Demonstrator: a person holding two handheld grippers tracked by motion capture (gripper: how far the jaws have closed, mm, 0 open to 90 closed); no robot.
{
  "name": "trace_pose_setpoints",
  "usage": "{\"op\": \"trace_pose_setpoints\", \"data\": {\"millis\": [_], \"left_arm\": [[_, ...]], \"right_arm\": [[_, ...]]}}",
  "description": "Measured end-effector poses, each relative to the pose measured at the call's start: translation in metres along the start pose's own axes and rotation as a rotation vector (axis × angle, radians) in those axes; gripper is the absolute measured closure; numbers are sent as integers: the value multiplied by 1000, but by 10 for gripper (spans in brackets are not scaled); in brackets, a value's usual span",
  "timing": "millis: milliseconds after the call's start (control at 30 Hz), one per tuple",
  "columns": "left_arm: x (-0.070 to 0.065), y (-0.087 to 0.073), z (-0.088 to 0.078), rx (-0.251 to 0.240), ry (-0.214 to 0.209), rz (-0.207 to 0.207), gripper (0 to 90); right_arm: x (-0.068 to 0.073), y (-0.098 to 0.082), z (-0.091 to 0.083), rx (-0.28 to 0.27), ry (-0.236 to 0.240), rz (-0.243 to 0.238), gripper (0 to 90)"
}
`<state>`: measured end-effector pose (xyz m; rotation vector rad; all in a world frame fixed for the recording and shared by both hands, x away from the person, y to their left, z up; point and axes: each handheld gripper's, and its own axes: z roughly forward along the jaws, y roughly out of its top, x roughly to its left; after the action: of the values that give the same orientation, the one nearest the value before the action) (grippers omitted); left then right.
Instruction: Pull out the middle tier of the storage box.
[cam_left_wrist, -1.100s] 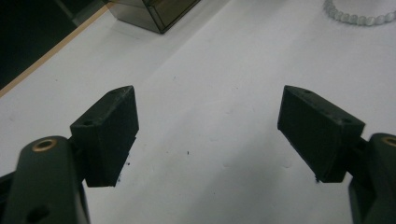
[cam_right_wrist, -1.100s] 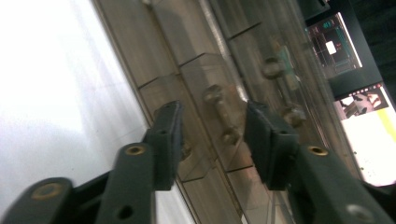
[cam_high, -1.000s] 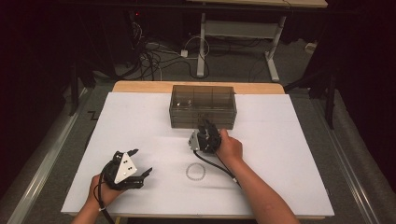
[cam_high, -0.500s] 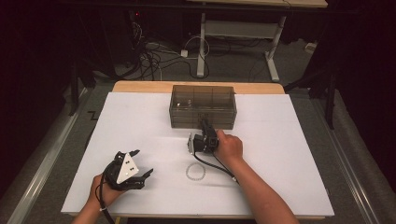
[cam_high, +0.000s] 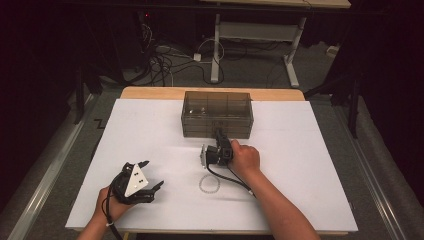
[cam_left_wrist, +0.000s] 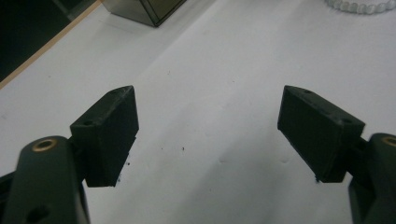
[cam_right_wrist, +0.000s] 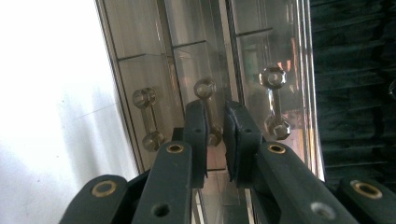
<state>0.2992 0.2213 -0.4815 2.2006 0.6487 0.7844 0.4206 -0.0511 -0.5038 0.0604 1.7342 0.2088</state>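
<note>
Nearest the person, the left gripper (cam_high: 145, 182) rests on the white-covered worktop (cam_high: 310, 165) with its jaws wide apart and nothing between them, and a bead bracelet (cam_high: 209, 183) lies on the sheet between the two hands. Farther out, the right gripper (cam_high: 218, 135) has just been closing its jaws, now nearly together on the middle drawer handle (cam_right_wrist: 211, 112) of the clear drawer box (cam_high: 217, 106), though the jaws hide the contact itself. No writing is readable; beyond the wooden edge, cables (cam_high: 165, 60) trail over a dark floor.

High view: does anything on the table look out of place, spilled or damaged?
Nothing looks spilled or broken. The drawer box sits square at the far edge of the white sheet. One loose item: a bead bracelet lies alone on the sheet, beside the right gripper's cable.
</note>
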Motion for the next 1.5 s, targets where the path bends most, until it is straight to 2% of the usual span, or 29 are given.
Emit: {"op": "trace_pose_setpoints", "data": {"millis": [700,1067,1500], "left_arm": [[0,0,-1,-1,-1,5,203],[0,0,-1,2,-3,9,203],[-1,0,0,3,-8,11,203]], "right_arm": [[1,2,-11,10,7,-3,813],[2,2,-16,-3,5,-13,814],[1,2,-19,-1,20,-5,813]]}}
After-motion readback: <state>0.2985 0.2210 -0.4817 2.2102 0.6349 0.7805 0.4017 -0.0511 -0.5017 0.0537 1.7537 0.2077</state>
